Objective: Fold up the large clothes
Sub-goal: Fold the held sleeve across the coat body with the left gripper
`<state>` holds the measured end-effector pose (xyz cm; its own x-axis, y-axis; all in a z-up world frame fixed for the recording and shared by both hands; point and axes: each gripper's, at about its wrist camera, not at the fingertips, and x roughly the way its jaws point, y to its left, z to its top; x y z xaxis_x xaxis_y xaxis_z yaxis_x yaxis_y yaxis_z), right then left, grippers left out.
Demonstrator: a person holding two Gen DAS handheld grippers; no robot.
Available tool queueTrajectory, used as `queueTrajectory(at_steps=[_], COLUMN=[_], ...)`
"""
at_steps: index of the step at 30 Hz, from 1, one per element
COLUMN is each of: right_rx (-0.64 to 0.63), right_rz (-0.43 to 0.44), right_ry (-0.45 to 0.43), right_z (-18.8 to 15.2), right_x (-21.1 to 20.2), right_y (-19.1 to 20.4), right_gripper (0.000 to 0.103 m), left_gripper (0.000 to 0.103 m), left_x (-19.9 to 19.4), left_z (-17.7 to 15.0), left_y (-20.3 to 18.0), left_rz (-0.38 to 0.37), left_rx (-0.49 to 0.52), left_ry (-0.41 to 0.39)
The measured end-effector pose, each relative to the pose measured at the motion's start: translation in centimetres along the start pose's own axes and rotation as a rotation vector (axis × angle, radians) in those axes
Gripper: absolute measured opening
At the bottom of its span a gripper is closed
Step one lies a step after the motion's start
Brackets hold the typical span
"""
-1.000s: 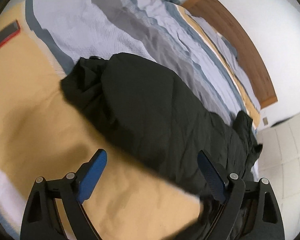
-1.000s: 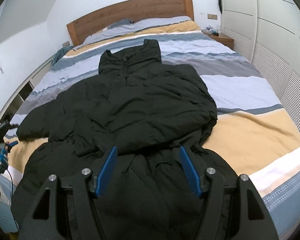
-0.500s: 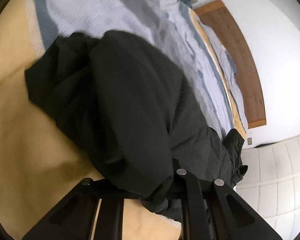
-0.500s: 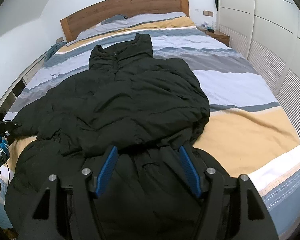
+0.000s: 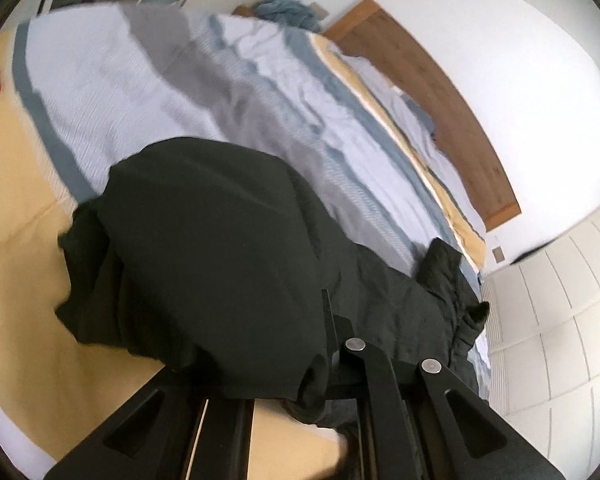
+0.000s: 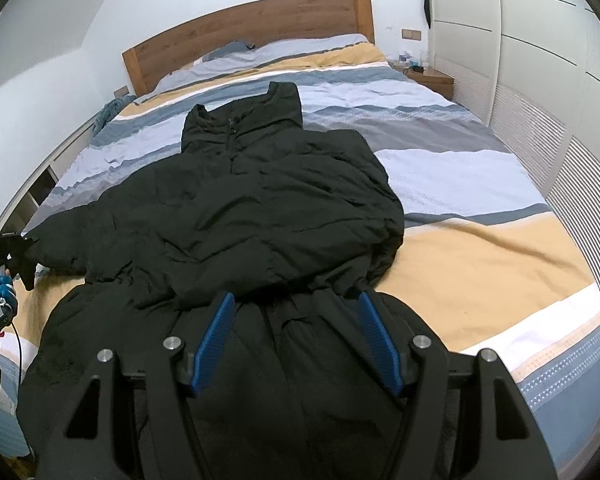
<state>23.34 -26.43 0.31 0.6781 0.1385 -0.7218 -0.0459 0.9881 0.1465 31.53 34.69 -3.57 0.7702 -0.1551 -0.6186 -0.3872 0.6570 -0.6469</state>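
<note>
- left gripper (image 6: 20,258) clamped on black jacket (image 6: 256,208) sleeve end.
- right gripper (image 6: 296,340) jaws apart above the jacket hem, gripping nothing.
- jacket spread on striped bed (image 6: 480,256).
</note>
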Motion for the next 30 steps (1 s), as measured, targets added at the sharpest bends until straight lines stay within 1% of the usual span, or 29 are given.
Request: queueTrajectory(at_steps=[5,9,13,17,21,26,30], right_rx=[-0.018,-0.023,-0.012,0.012,0.028,0.041,0.043], right_rz=[0.010,0.016,0.014,0.009,0.004,0.004,0.007], right_ry=[-0.017,-0.033,-0.047,-0.054,-0.059,-0.058,-0.056], right_z=[-0.2,-0.3,-0.5,-0.8,-0.9,-1.1,-1.3], right_x=[-1.2,-2.2,-2.9,-3.5,-3.8,-3.7,-3.6], right_y=[0.3,0.2,-0.5,-1.5,-2.3,-2.8,-2.9], right_gripper=[0.063,0.063,0.063,0.063,0.063,0.063,0.063], left_gripper=[0.008,0.008,0.008,0.008,0.008,0.008,0.008], left_x=[-1.3,-1.8,-1.8,-1.2,-0.5,0.5,1.8], left_z=[-0.9,-2.7,-5.0,-7.5,-9.8,-12.8,-15.4], left_y=[-4.1,-8.2,-11.5,-14.4,-16.7,-18.9,-20.5], left_rz=[-0.012,-0.024,-0.050,-0.071,-0.089,-0.102,-0.107], left_rx=[0.111,0.233,0.334,0.425,0.485,0.566,0.631], left_ry=[-0.026,-0.035,-0.026,-0.001,0.029,0.069,0.121])
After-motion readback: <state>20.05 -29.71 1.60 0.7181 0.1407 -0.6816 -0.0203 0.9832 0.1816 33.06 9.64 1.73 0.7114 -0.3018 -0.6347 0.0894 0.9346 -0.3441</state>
